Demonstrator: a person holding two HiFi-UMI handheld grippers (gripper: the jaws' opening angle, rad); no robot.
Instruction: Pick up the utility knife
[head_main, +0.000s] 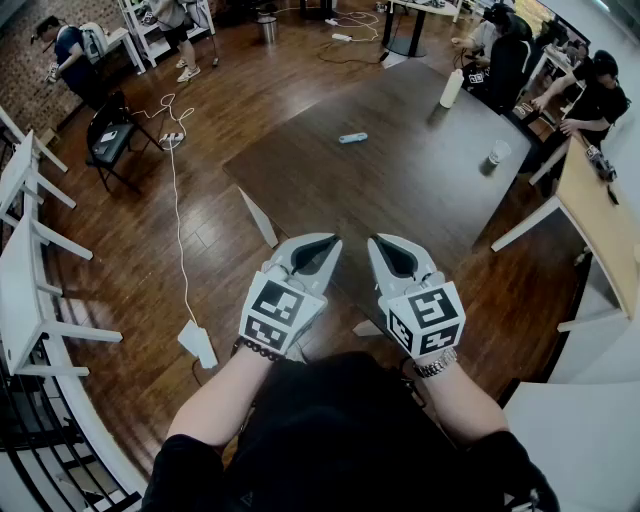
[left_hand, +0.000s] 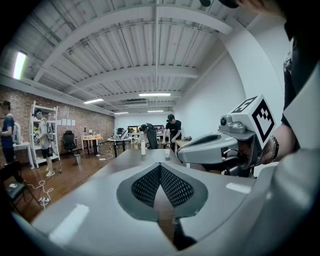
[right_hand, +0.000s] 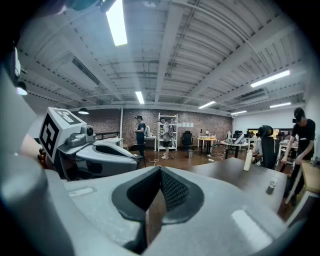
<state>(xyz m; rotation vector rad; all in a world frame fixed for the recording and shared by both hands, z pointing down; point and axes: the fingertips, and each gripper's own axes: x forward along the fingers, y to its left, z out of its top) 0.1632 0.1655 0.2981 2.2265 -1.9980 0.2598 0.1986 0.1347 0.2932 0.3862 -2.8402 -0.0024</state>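
The utility knife, a small light-blue thing, lies flat on the dark table towards its far side. Both grippers hover side by side over the table's near corner, well short of the knife. My left gripper is shut with nothing between its jaws, and so is my right gripper. In the left gripper view the left gripper has its meshed pads together, with the right gripper beside it. In the right gripper view the right gripper is likewise shut, the left gripper beside it. The knife shows in neither gripper view.
A white bottle and a paper cup stand near the table's far right edge. A black chair and a white cable are on the wooden floor at left. People work at other tables at the back and right.
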